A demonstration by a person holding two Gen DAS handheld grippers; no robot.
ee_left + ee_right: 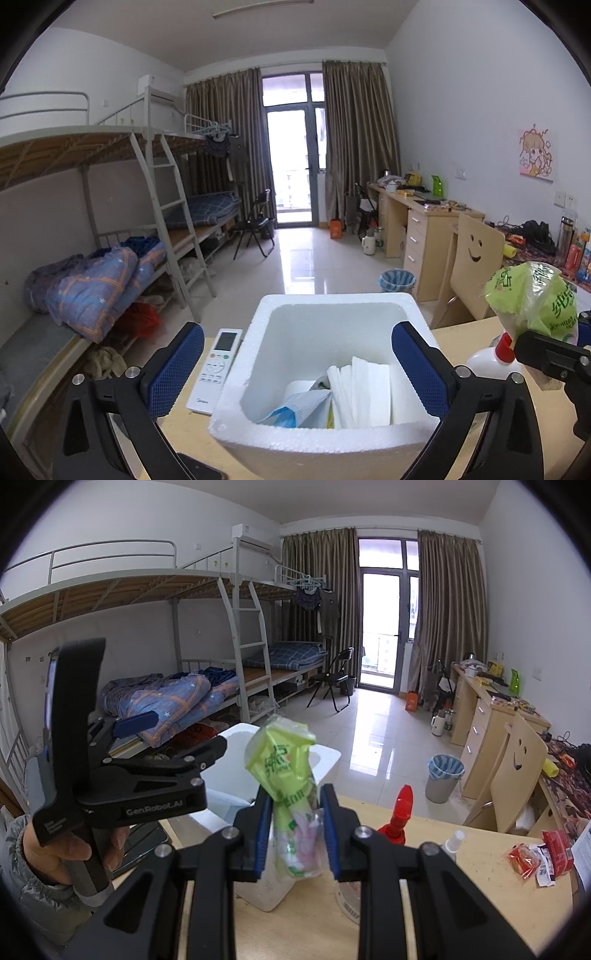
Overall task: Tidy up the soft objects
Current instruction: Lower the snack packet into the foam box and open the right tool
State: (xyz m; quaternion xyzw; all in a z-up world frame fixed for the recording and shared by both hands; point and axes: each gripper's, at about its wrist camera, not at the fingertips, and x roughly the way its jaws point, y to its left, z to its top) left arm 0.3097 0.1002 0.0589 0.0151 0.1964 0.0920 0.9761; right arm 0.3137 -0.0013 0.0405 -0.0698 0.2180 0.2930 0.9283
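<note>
Your right gripper (295,834) is the nearer one to the work now. Its two blue pads are closed on the green tissue pack (291,794), and the pack stands almost upright between them, so its long axis goes up and down and its crumpled top rises above the fingers. The pack hangs in the air, above the near part of the desk (472,878); it does not rest on anything.

The foam box (325,439) lies to the left of this pack and a little farther from you. In the right wrist view you see its white rim just behind the pack, on the left side. In the left wrist view the same pack (532,299) appears at the right, above the right edge of the desk, beside the box and higher than its rim. So I judge the coming move is leftward and then down, keeping the pack upright so it enters the opening with its narrow end.

Your left gripper (297,369) is wide open and holds nothing; its jaws stand on either side of the box opening, above it. Inside the box some white folded tissues (362,391) and a blue-white packet (295,410) already lie.

Farther, at the left edge of the desk, a white remote control (216,369) lies just beside the box, and a spray bottle (400,812) stands to the right of the pack.
</note>
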